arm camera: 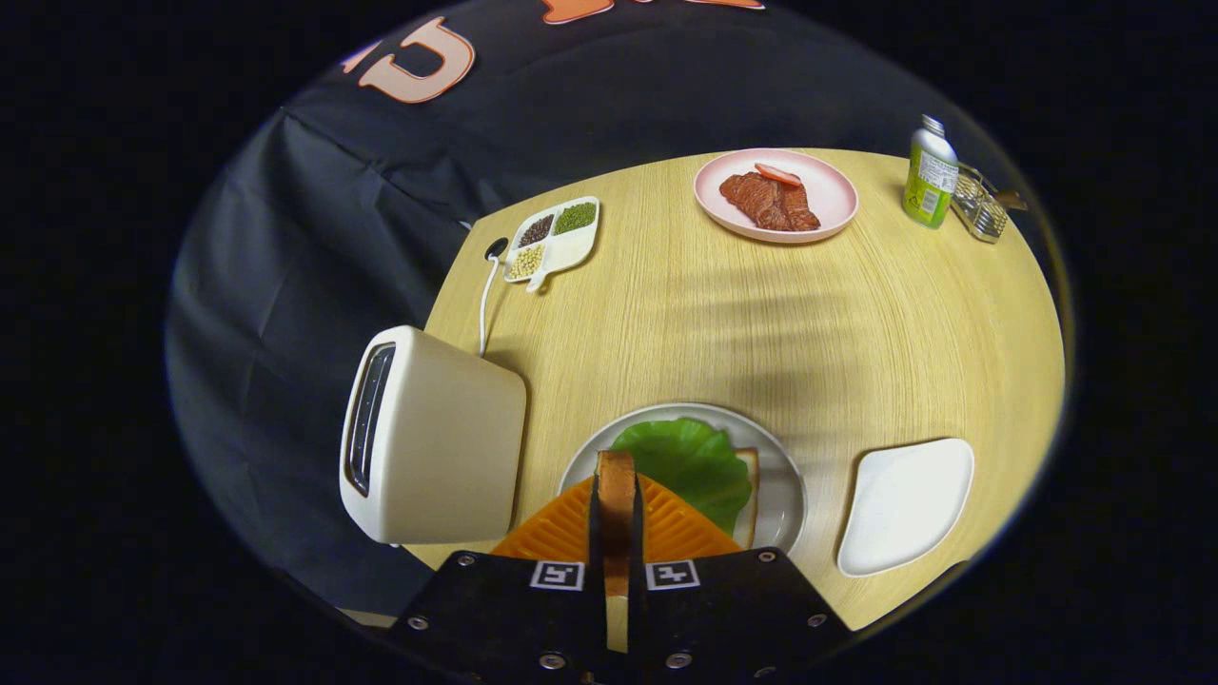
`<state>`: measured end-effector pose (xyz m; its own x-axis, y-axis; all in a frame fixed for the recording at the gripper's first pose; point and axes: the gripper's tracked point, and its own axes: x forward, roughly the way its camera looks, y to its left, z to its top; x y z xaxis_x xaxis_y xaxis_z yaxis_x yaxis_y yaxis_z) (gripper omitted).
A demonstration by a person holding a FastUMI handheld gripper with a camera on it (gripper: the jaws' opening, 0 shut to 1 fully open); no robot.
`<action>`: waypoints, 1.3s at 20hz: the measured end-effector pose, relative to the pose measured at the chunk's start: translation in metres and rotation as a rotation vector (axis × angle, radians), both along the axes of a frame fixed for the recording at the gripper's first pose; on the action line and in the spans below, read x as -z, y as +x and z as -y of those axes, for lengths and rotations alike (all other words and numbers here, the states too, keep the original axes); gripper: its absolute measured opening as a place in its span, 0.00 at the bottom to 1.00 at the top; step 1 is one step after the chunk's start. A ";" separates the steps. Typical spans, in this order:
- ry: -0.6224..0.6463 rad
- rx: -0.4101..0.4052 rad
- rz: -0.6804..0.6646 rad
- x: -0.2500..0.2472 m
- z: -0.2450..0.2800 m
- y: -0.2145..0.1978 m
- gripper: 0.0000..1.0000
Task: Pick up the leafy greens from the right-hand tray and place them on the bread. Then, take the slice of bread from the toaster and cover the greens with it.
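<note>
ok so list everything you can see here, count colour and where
toaster: 1, cream, on the table edge beside the round plate
round plate: 1, white, just ahead of the fingers
greens: 1 leaf, green, on the bread on that plate
bread: 1 slice, pale, under the greens
held bread: 1 slice, brown crust, between the fingers
tray: 1, white, beside the round plate
pink plate: 1, with meat, far side
divided dish: 1, white, holding beans
bottle: 1, green, far corner
wire rack: 1, metal, beside the bottle
table: 1, light wood
gripper: 1, shut on the held bread

We see a round wooden desk point(742, 314). On it sit a toaster point(433, 442) near left, a grey plate point(782, 495) near centre, a white tray point(904, 507) near right, a divided dish point(557, 243), a pink plate point(833, 195) and a bottle point(930, 173) far off.
</note>
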<state>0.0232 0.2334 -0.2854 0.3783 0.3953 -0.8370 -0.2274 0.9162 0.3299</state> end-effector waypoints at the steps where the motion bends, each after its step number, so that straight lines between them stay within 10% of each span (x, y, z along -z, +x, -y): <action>1: -0.002 0.003 -0.001 0.001 0.004 0.001 0.09; 9: -0.048 0.008 -0.005 0.016 0.033 0.010 0.26; 22: -0.104 0.064 0.107 -0.020 0.097 0.027 0.93; 26: -0.111 0.111 0.211 -0.069 0.127 0.030 0.99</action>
<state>0.0534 0.1061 -0.2168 0.5848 0.2517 -0.7711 -0.1761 0.9674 0.1822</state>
